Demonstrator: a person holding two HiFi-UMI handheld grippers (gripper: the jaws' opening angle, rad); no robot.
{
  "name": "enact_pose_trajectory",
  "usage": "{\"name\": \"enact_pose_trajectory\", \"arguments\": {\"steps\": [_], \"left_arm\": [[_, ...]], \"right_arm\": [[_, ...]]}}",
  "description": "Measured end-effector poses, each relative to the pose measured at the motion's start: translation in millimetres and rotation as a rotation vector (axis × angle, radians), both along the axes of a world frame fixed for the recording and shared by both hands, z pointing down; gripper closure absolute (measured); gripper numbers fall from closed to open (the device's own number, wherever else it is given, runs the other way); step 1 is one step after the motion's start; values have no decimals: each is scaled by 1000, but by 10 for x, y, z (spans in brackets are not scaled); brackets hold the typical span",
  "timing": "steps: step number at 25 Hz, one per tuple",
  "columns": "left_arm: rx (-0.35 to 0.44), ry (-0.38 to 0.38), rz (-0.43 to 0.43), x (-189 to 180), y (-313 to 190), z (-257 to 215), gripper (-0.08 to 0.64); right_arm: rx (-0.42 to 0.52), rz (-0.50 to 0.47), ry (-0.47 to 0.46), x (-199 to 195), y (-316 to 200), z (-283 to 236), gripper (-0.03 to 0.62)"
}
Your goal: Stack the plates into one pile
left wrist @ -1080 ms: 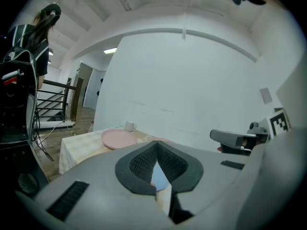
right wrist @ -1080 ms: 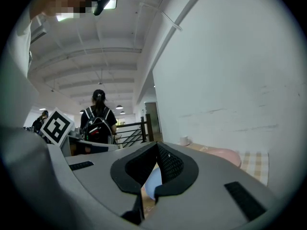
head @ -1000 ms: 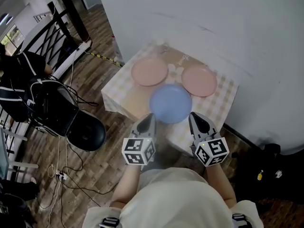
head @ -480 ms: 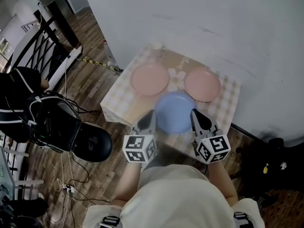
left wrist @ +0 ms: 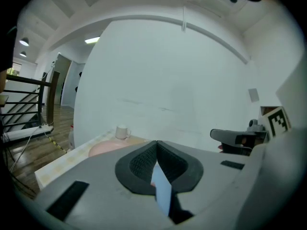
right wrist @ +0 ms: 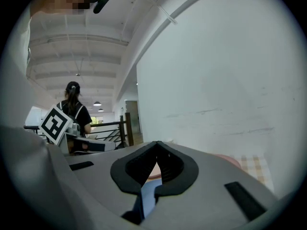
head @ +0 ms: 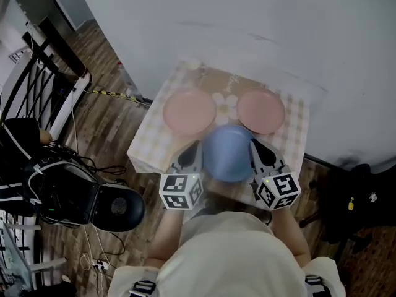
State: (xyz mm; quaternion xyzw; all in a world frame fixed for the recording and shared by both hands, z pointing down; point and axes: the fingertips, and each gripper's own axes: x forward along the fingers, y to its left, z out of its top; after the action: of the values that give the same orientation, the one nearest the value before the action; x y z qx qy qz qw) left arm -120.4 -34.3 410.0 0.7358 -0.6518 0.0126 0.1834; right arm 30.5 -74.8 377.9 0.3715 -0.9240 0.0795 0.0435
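Note:
On the small checked-cloth table (head: 151, 144) lie two pink plates, one at the left (head: 189, 112) and one at the right (head: 261, 111). A blue plate (head: 229, 153) lies nearer me, between them. My left gripper (head: 193, 147) is shut and empty, just off the blue plate's left rim. My right gripper (head: 255, 145) is shut and empty at its right rim; I cannot tell whether either touches it. In the left gripper view the jaws (left wrist: 156, 143) meet, with the left pink plate (left wrist: 108, 147) ahead. The right gripper view shows shut jaws (right wrist: 157, 143) and the right pink plate (right wrist: 230, 161).
A white cup (left wrist: 122, 132) stands at the table's far edge, against the white wall (head: 247, 30). Left of the table on the wood floor are a black round seat (head: 117, 206), a bag, cables and a black railing (head: 37, 73). A person (right wrist: 72, 104) stands far off.
Both shut grippers have moved forward from the table's near edge to either side of the blue plate. The plates have stayed where they were.

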Motion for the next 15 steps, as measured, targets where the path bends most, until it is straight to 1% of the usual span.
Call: {"name": "enact_pose_trajectory", "arguments": {"steps": [8, 15], "left_arm": [[-24, 3, 91, -100, -251, 146, 557], [-57, 3, 156, -77, -481, 428, 557]], "right_arm": [[-20, 108, 14, 18, -133, 110, 592], [-50, 189, 48, 160, -269, 361, 592]]}}
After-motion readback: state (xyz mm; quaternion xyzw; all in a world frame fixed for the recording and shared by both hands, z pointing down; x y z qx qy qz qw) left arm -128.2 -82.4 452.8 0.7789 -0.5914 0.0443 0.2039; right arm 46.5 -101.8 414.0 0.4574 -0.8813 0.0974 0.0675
